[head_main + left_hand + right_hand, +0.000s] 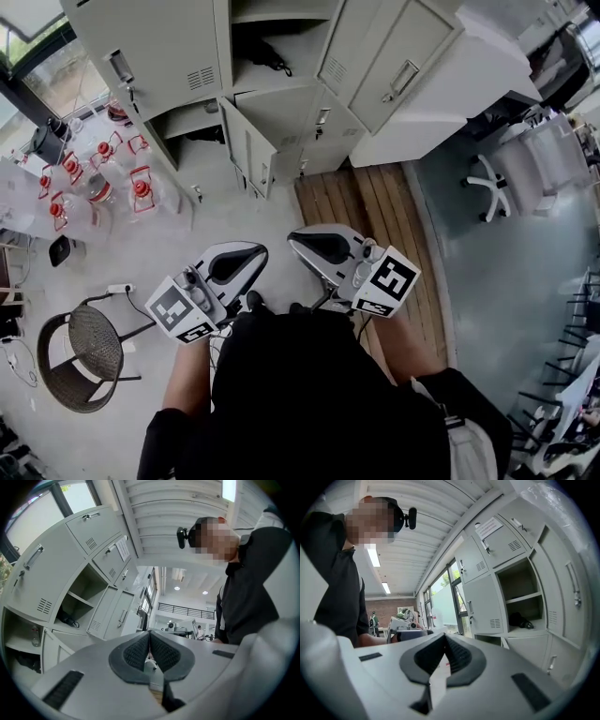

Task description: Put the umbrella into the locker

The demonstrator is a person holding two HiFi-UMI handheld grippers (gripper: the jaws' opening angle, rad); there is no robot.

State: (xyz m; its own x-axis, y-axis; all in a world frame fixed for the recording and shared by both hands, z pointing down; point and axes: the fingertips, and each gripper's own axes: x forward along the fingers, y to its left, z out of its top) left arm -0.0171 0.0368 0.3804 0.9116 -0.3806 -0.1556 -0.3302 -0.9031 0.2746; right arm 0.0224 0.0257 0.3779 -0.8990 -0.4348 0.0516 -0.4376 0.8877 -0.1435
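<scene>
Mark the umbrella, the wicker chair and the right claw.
umbrella (pixel 518 619): right gripper view, middle of its black body.
wicker chair (pixel 94 342): head view, woven seat.
right claw (pixel 445 635): right gripper view, where the shut fingertips meet.

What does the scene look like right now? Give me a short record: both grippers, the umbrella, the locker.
left gripper: jaws together, nothing between them
right gripper: jaws together, nothing between them
umbrella: a dark folded item, probably the umbrella, lying on a shelf inside the locker; neither gripper touches it
locker: that compartment open, several doors swung out
grippers' place: held low in front of the person, apart from the locker
task status: looks done, door not closed
</scene>
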